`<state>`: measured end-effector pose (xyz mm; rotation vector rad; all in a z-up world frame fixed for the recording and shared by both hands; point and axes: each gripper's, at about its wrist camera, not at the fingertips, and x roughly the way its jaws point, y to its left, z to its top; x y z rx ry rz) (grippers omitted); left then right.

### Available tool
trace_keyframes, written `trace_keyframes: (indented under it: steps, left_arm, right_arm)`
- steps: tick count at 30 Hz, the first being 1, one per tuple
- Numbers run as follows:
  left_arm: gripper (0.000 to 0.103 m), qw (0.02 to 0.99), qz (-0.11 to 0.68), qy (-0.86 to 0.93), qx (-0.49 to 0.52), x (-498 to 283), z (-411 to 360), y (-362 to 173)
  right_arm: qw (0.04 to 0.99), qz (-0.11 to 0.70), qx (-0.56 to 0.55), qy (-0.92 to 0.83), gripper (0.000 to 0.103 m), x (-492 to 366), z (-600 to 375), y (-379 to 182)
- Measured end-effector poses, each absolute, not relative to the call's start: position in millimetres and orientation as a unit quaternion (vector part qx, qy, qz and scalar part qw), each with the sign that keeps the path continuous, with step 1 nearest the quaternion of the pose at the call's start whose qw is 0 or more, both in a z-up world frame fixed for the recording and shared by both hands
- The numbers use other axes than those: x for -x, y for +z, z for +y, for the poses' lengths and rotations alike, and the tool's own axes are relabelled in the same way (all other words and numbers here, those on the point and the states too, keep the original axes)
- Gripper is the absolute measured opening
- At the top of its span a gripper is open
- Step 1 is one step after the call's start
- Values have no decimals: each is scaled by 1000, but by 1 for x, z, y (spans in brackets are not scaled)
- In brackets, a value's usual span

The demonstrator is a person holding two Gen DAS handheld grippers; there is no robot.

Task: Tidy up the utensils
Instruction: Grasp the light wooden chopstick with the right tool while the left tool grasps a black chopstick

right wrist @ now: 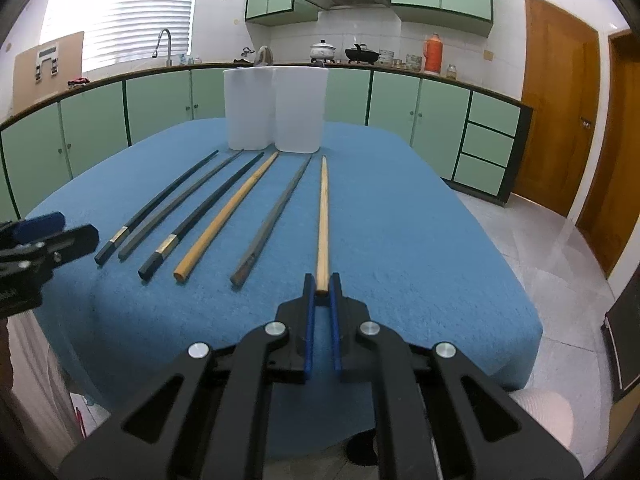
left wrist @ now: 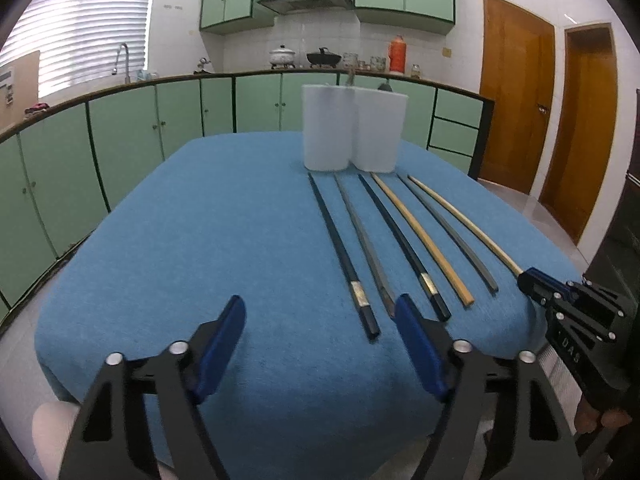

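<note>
1. Step in hand: first pick of the sorting job. Right gripper (right wrist: 322,286), lower centre of the right wrist view, closed down on the near end of the pale wooden chopstick (right wrist: 322,216); pads pressed against both sides of it, stick otherwise lying flat on the blue tablecloth (right wrist: 420,240).
2. Left gripper (left wrist: 320,328), lower part of the left wrist view: jaws standing well apart, nothing between them, right pad just in front of the near ends of the dark chopsticks.
3. Remaining stock, laid in a fan across mid-frame: black chopstick (right wrist: 160,204), grey chopstick (right wrist: 184,206), second black chopstick (right wrist: 208,212), tan chopstick (right wrist: 228,216), second grey chopstick (right wrist: 274,220). All apart from one another, tips toward the cups.
4. Destination: two white cups (right wrist: 276,108), upper centre, touching side by side at the far end of the cloth.
5. Next move, as judged: lift of the held stick, tilt toward upright, carry to one cup; matching by colour likely required.
6. Pose: both tools angled downward toward the table, low at its near edge.
</note>
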<state>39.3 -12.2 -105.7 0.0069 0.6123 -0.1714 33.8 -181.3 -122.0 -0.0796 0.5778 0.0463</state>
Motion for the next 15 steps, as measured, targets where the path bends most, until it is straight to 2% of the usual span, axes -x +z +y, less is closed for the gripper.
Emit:
trace_keyframes:
  steps: [5,10,12,15]
  left_arm:
    - [63,948,306,-89,-7,-36,-17,-107]
    - [44,943,319,-92,-4,-34,-19,-112]
    - [43,944,319,-88,-2,-32,-20,-113]
    - [35,943,319,-94,-5,-29,-24,-114]
  right_arm:
    - [957,285,32,27,6,-33,-183,-123]
    - [958,286,23,31,6,-32,-187,-123]
    - [958,286,22,32,6,-32,-188,-123]
    - [958,285,20,33,6,-32,-188,-124]
